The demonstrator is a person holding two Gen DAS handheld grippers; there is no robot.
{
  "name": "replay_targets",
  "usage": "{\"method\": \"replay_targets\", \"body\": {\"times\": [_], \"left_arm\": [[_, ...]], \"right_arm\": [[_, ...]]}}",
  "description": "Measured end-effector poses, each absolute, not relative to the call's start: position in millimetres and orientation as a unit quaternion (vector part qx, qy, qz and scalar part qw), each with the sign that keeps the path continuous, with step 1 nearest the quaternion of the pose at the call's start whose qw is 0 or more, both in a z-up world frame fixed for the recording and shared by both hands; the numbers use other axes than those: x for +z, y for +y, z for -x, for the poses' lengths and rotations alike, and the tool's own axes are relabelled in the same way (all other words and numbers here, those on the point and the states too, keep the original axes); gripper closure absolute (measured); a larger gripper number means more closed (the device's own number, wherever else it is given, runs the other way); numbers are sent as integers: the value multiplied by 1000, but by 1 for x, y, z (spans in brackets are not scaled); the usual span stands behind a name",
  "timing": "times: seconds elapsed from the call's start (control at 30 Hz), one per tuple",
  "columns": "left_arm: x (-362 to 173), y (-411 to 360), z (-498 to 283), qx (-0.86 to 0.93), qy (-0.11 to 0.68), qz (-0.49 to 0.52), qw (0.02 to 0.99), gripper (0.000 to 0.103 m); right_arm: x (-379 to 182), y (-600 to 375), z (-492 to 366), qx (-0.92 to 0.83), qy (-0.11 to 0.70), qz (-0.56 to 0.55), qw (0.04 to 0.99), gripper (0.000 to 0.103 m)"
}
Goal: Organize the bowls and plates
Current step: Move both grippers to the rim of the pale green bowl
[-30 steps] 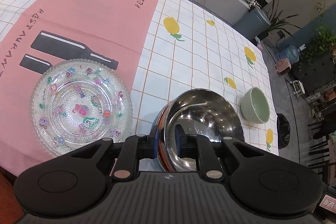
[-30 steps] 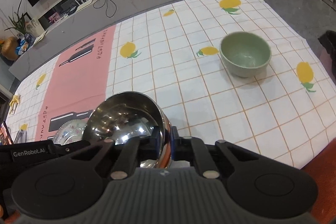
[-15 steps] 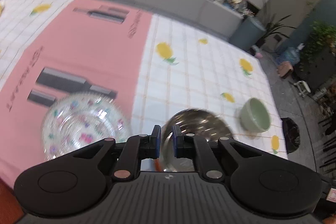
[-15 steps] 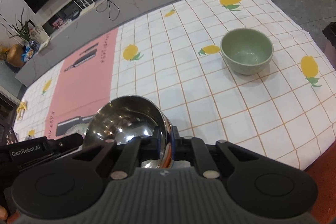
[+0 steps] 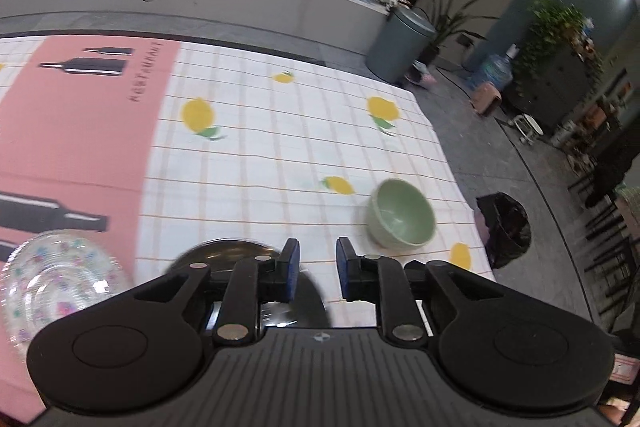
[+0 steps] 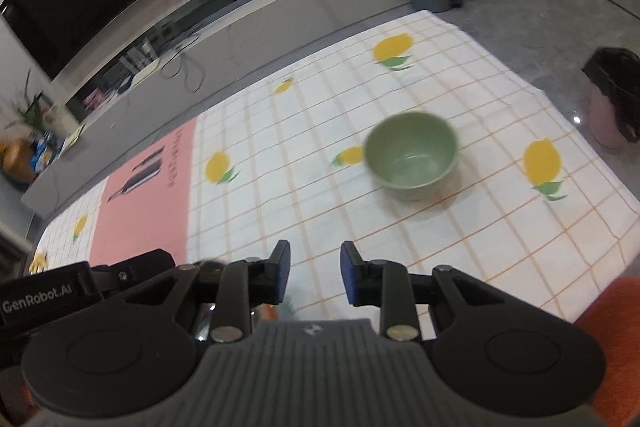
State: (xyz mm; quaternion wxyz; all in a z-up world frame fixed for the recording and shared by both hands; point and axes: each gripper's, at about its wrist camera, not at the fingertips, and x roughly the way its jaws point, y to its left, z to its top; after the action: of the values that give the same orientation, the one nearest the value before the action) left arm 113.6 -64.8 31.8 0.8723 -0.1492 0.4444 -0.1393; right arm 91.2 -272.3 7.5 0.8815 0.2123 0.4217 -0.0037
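My left gripper [image 5: 317,267] is open and empty, above the near edge of the table. A steel bowl [image 5: 236,255] sits just under and left of its fingers, mostly hidden. A patterned glass plate [image 5: 52,275] lies at the lower left on the pink cloth panel. A green bowl [image 5: 402,217] stands upright ahead to the right. My right gripper [image 6: 315,269] is open and empty; the green bowl [image 6: 412,153] stands ahead of it, slightly right. Only a sliver of the steel bowl [image 6: 208,265] shows by its left finger.
The table carries a white checked cloth with lemons [image 6: 542,163] and a pink panel [image 5: 72,131]. The left gripper's body [image 6: 52,293] shows at the right wrist view's lower left. A black bin [image 5: 504,227] stands on the floor right of the table.
Both grippers have let go of the steel bowl's rim, opened, and lifted back; the views now tilt up toward the green bowl.
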Motion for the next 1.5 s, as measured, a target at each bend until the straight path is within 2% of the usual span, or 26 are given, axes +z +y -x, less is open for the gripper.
{"method": "replay_targets", "body": {"times": [0.2, 0.83, 1.1, 1.4, 1.5], "left_arm": [[25, -92, -137, -137, 455, 156, 866, 72], [-15, -149, -203, -113, 475, 184, 853, 69], [-47, -174, -219, -88, 504, 151, 846, 69], [-69, -182, -233, -72, 537, 141, 828, 69], [-73, -182, -235, -74, 544, 144, 823, 73]], "right_arm": [[-3, -305, -105, -46, 419, -230, 877, 75], [-51, -375, -161, -117, 435, -286, 846, 74], [-73, -375, -182, -107, 459, -295, 831, 74], [-85, -365, -196, -103, 475, -280, 828, 86], [-87, -365, -198, -107, 477, -279, 827, 88]]}}
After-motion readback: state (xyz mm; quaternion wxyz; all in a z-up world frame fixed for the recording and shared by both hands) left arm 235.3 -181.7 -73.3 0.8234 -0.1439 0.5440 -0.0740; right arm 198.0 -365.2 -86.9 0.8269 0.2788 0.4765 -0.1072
